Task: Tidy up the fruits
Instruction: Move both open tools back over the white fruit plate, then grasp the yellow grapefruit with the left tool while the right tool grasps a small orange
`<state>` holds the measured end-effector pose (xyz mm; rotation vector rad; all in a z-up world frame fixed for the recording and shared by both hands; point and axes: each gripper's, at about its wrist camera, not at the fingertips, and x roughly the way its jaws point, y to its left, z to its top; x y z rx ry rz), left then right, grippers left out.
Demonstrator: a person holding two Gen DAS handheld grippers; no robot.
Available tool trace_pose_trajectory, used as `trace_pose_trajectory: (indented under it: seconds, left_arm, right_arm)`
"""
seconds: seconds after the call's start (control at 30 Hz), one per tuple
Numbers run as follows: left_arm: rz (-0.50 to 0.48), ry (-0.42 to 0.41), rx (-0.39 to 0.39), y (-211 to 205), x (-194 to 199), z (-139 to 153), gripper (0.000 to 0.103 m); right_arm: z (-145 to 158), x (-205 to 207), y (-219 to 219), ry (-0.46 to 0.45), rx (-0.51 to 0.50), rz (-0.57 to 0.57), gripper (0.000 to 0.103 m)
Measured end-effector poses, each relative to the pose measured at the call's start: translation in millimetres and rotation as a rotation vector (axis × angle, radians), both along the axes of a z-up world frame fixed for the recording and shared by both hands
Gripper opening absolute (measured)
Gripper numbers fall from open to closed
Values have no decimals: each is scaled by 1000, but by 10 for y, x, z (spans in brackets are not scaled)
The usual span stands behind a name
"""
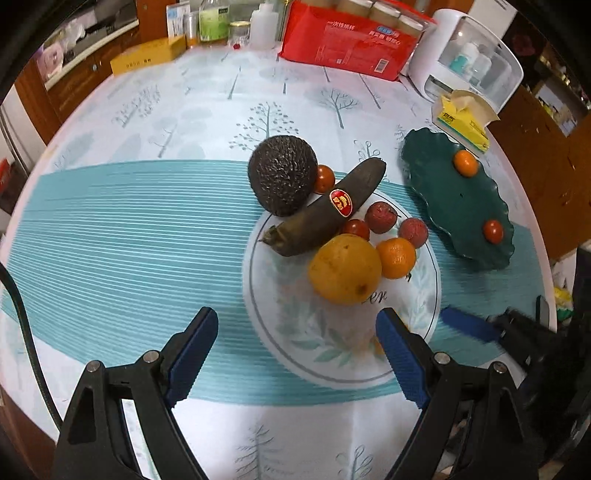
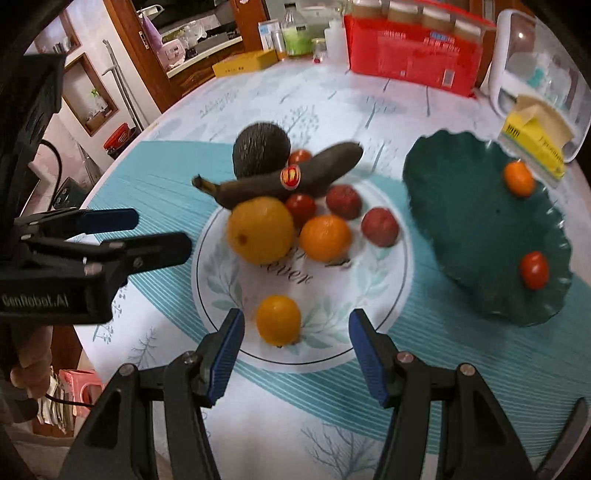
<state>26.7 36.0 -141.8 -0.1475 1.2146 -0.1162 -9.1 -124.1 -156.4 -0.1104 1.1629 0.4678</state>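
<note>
Left gripper (image 1: 297, 350): jaws spread wide, empty, above the near-left edge of the white plate (image 1: 332, 365).
Right gripper (image 2: 295, 349): jaws released, nothing gripped; a small orange (image 2: 279, 319) lies on the plate between the two fingers, not touched as far as I can tell.
White plate: holds the fruit pile at its far side: a large orange (image 1: 345, 267), a mandarin (image 1: 397, 257), two dark red fruits (image 1: 380, 216) (image 1: 413, 231), a tomato (image 1: 356, 229).
Banana (image 1: 325, 214): blackened, red sticker, lying aslant across the pile, its stem over the plate's left rim.
Avocado (image 1: 282, 173): at the plate's far-left rim, touching the banana; another tomato (image 1: 324, 178) sits just behind, between the two.
Green dish (image 1: 443, 184): right of the plate, near but apart; carries one mandarin (image 1: 465, 163) at its far end and one tomato (image 1: 493, 231) at its near end.
In the way: the banana overlies the pile, and the large orange fronts the small fruits.
Around: tissue box (image 1: 461, 123) just past the dish, white container (image 1: 469, 55), red package (image 1: 351, 37), yellow box (image 1: 147, 55), bottles (image 1: 214, 22) along the far table edge.
</note>
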Motion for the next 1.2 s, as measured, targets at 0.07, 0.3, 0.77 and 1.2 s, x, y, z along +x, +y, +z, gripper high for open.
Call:
trace_pose_trajectory:
  seconds: [0.07,0.3,0.77,1.2]
  left_arm:
    - [3,3,-4,-44,77,-49,86]
    - [-15,11,-4,-226,245,-227,77]
    - [-37,62,-50,-418,418,-403,56]
    - [-72,78,-23,-434,298,-414,49]
  right_arm:
    - [-77,-8,25,6,4,9,59]
    - [-277,-47,155,-4,-25,52,44]
    - [-318,-86,26,-5,-4,24,31]
    - [-267,-82,-152,4,7,-45,31]
